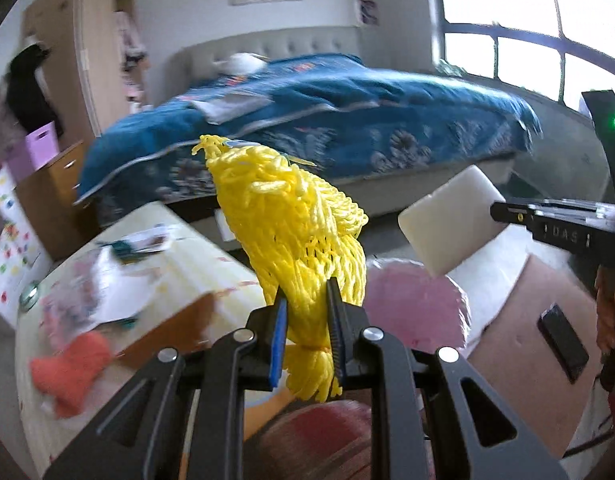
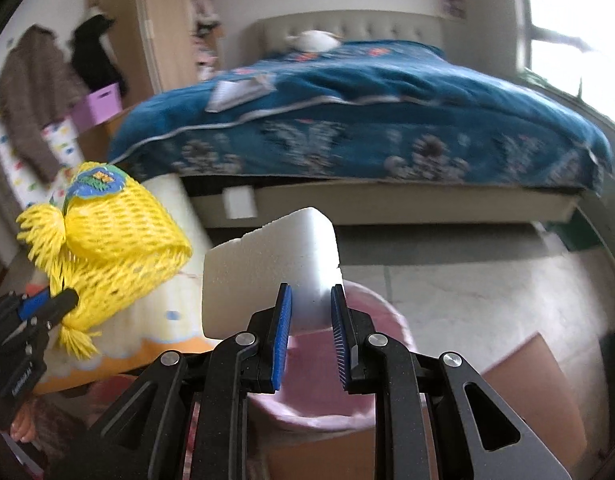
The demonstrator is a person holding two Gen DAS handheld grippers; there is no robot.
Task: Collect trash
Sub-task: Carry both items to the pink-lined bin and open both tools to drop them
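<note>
My left gripper (image 1: 307,300) is shut on a yellow foam fruit net (image 1: 295,224) and holds it up in the air. The net also shows at the left of the right wrist view (image 2: 115,248), with a blue and green sticker on it. My right gripper (image 2: 309,300) is shut on a white foam block (image 2: 267,268), held above a pink bin (image 2: 371,360). In the left wrist view the block (image 1: 447,220) and the right gripper (image 1: 507,212) are at the right, with the pink bin (image 1: 411,304) just below and right of the net.
A bed with a blue quilt (image 2: 367,108) fills the background. A low cream table (image 1: 119,280) with papers and an orange cloth (image 1: 71,372) is at the left. A cardboard box (image 1: 547,320) stands right of the bin. A wardrobe (image 1: 87,48) is far left.
</note>
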